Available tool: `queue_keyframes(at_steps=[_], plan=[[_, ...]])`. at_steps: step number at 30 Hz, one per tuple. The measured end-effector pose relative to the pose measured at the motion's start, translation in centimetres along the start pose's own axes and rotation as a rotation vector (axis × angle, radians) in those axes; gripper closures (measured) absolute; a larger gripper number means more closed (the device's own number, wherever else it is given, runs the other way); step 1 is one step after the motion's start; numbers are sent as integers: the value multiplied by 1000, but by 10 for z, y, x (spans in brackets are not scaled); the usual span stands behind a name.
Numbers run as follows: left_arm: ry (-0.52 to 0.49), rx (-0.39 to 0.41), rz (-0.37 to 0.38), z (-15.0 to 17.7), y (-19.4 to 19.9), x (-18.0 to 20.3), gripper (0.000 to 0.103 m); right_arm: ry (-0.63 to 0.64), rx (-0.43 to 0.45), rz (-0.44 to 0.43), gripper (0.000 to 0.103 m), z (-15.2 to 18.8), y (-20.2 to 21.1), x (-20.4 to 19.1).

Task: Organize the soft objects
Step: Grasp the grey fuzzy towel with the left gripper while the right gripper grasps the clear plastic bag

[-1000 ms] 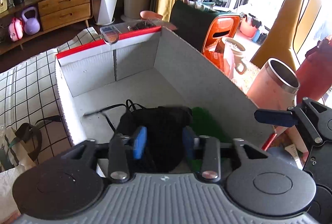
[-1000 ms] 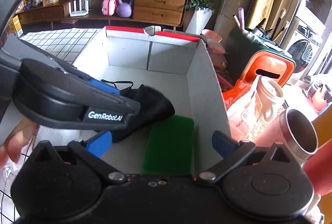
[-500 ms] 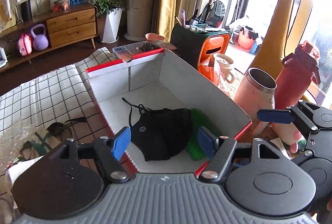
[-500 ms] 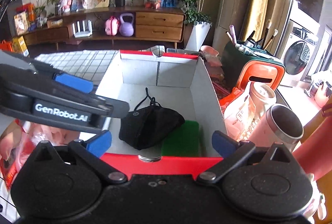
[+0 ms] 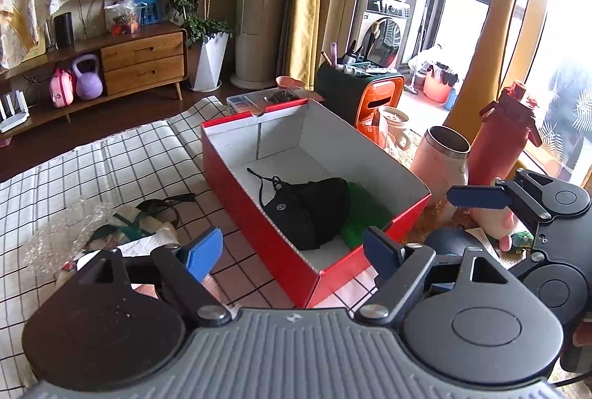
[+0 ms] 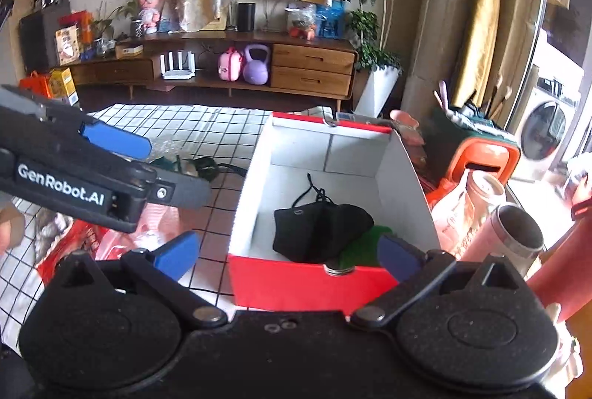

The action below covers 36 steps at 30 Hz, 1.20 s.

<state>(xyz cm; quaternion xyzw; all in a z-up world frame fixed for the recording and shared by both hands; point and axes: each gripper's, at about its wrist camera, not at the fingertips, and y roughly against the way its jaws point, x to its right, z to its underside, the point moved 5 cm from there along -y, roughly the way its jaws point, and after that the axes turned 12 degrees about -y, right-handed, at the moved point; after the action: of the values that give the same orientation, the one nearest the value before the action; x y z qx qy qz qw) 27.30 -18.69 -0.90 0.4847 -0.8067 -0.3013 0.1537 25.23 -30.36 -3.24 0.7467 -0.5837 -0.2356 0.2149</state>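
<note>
From left to right, we see the left gripper [image 5: 292, 251], its blue pads spread wide with nothing between them; its jaws have just been opening. It hangs above the checked cloth [image 5: 92, 169], near the red box [image 5: 266, 243]. On the cloth at the left lie crumpled clear wrap [image 5: 63, 232] and a cloth bag [image 5: 137, 225], partly hidden by the gripper body. Inside the box, towards its near end, we note the black face mask [image 5: 307, 206]: soft, folded, its ear loops trailing towards the far wall. It overlaps a green pad [image 5: 362, 210], which is mostly covered. The right gripper [image 6: 288, 254] also stands apart and empty, short of the box's near wall. Right of the box stand a pink steel-rimmed tumbler [image 5: 440, 158] and a red bottle [image 5: 503, 136], the latter cut off in the right wrist view.
</note>
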Motion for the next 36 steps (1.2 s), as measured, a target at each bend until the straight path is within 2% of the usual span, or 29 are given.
queue_keyframes(at_steps=[5,10,11,14,20,23,29,32,36], plan=[[-1,25,-19,17,34,-15,18,17,18,-4,0,4,10,-27],[29,52,-48,35,66,-37,13,-22,32,-66,0,8,18,-46],[35,51,-55,39,70,-42,10,-34,36,-84,0,8,19,-49],[54,51,-81,51,86,-57,2,-58,48,-116,0,11,24,-60],[113,72,-153,82,107,-85,0,-63,42,-150,0,22,26,-82],[135,81,-191,101,114,-95,0,-75,23,-148,0,31,22,-90],[154,79,-209,143,121,-101,0,-105,-10,-146,0,46,12,-103],[159,80,-173,161,119,-95,0,-116,-22,-135,0,51,6,-107],[134,26,-158,177,101,-83,0,-124,-41,-121,1,54,-4,-110]])
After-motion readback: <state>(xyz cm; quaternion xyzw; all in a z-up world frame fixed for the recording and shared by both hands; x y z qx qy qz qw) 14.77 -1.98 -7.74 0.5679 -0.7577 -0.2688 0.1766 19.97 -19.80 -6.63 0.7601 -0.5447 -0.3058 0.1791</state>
